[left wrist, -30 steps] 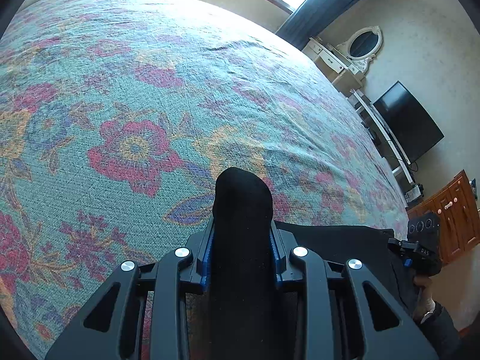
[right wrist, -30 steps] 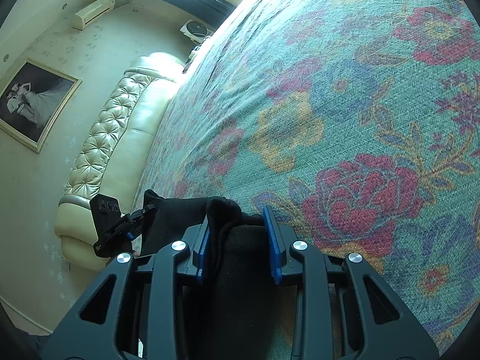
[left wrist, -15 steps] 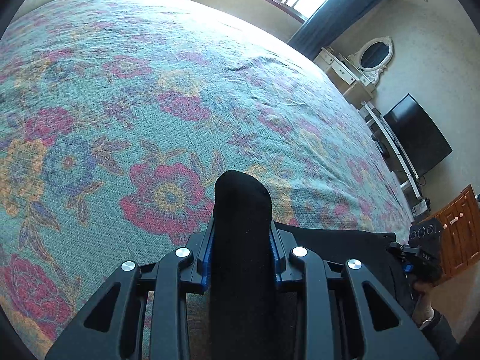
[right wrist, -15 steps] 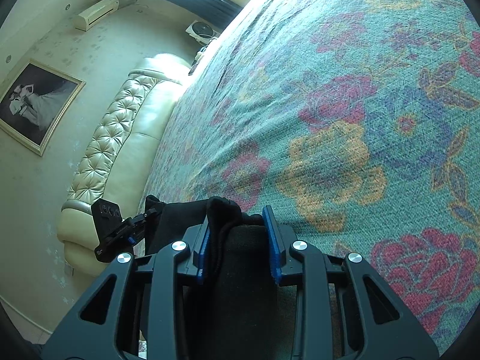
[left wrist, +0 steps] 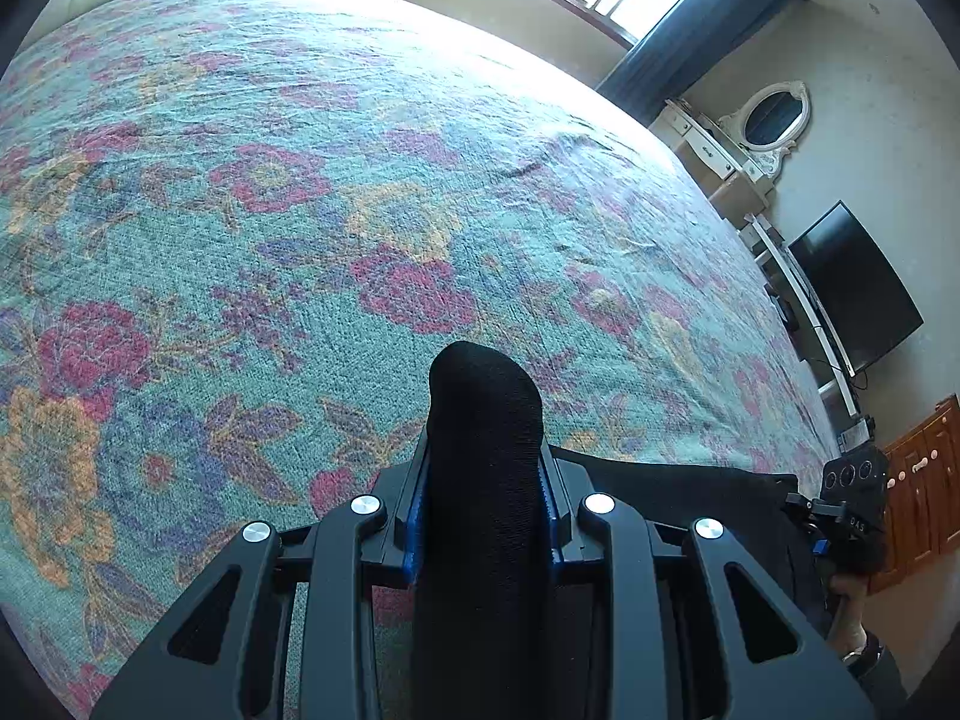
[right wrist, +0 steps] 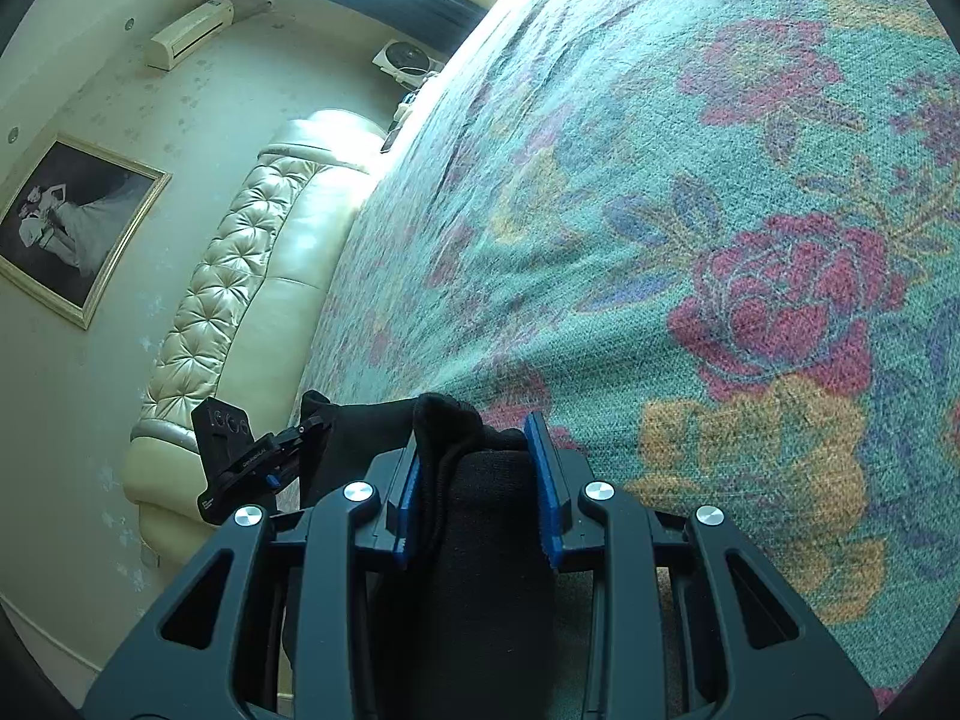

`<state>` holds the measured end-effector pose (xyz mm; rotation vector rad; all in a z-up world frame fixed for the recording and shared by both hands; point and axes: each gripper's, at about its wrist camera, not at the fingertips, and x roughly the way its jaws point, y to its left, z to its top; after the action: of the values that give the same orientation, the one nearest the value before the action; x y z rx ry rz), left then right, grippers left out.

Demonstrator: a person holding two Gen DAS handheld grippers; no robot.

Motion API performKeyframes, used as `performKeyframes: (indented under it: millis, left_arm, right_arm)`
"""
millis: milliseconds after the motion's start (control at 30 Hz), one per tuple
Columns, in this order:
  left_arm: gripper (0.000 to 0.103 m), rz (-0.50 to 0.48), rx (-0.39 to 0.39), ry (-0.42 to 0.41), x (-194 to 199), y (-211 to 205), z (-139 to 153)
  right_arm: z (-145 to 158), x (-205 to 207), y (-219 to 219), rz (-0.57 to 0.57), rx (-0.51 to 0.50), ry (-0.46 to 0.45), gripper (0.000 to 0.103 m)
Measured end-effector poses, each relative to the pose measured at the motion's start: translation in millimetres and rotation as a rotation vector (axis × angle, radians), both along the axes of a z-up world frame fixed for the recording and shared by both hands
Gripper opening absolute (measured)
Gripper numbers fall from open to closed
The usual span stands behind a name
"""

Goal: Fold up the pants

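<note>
Item: black pants (left wrist: pixel 483 450), knit fabric, one garment, held at two points above a bed.

Left gripper (left wrist: pixel 485 468): jaws closed on a thick roll of the black fabric, which bulges forward past the blue pads (left wrist: pixel 415 516). Right gripper (right wrist: pixel 477 462): jaws closed on a bunched edge of the same garment, a cord or seam showing among the folds.

Location: the pants span between the two grippers near the edge of the bed, the stretch of cloth between them visible in the left wrist view as a dark band running toward the right gripper (left wrist: pixel 852 516). The floral bedspread (left wrist: pixel 300 240), teal with red and yellow blooms, lies ahead of both.

Surroundings: tufted cream headboard (right wrist: pixel 240 276), framed picture (right wrist: pixel 72 234), television (left wrist: pixel 855 288), oval mirror (left wrist: pixel 771 120).

Step in hand, by judgement: carrying the held edge forward over the bed to lay it down or fold it.

Handling notes: keep both grippers level and equally advanced so the edge lands straight; hold light tension between them to avoid a sagging middle; lower before releasing, since soft knit will crumple if dropped.
</note>
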<state>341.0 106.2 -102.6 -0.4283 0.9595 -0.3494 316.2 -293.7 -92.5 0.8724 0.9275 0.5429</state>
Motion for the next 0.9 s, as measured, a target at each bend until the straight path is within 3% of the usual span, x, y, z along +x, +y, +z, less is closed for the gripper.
performKeyframes:
  millis: [567, 900]
  left_arm:
    - [0.031, 0.001, -0.016, 0.040, 12, 4, -17]
    - [0.043, -0.029, -0.078, 0.072, 18, 13, -24]
  right_arm:
    - [-15, 6, -8, -0.013, 0.055, 0.016, 0.030]
    - [-18, 4, -14, -0.021, 0.074, 0.030, 0.030]
